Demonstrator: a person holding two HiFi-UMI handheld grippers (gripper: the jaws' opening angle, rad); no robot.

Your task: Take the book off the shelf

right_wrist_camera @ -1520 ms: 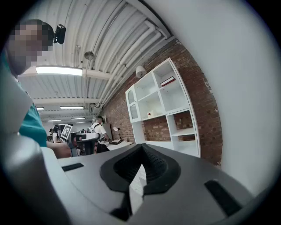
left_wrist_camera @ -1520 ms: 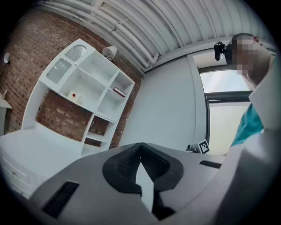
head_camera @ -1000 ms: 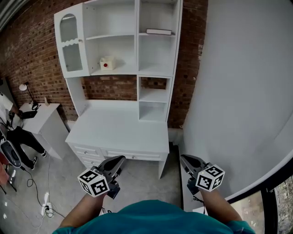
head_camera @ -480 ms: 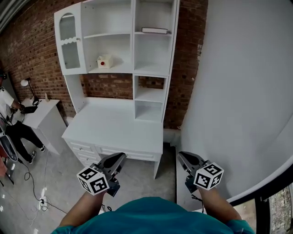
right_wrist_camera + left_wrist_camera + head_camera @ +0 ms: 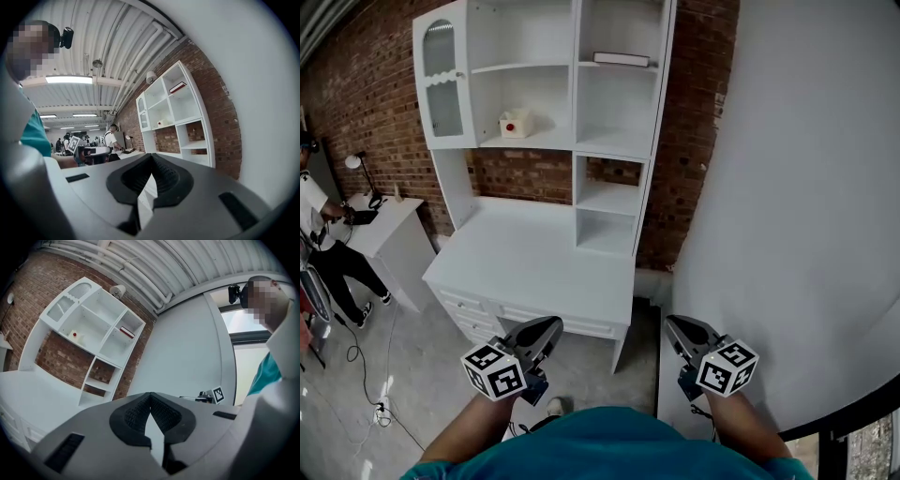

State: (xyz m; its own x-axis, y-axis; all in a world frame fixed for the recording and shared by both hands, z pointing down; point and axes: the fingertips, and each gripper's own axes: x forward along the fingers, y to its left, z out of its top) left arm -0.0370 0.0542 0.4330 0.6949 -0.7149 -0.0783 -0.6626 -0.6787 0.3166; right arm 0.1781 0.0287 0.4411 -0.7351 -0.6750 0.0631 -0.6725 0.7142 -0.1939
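Brick wall [image 5: 380,89]: fills the left and centre background behind the furniture; a smooth white wall [image 5: 787,187] takes the right half of the head view.
Shelf unit [image 5: 577,84]: white, stands on the back of the worktop, in the upper centre of the frame; two columns of open compartments, plus a glazed door at its upper left.
Worktop [image 5: 530,267]: white desk with drawers, middle of the frame, bare on top.
Left claw [image 5: 551,326]: lower left of centre, pressed together with nothing between the pads, well apart from the shelf unit.
Right claw [image 5: 673,324]: lower right of centre, likewise pressed together and empty.
Step in hand: judged to be the approach; neither claw is near the book yet.
Book [image 5: 622,59]: lies flat on the high shelf of the right column, near the top edge of the frame, alone on that board.
Handling: looks thin and light, stiff enough to lift as one slab; the cover is probably smooth, so it may slide, and the pages could fan if only one cover is pinched.
Where to take hold: the front edge facing out of the shelf, a claw spread and closed across the full thickness, then drawn straight out.
Small white box [image 5: 517,124]: red spot on its front, in the left column's lower compartment; not part of the task.
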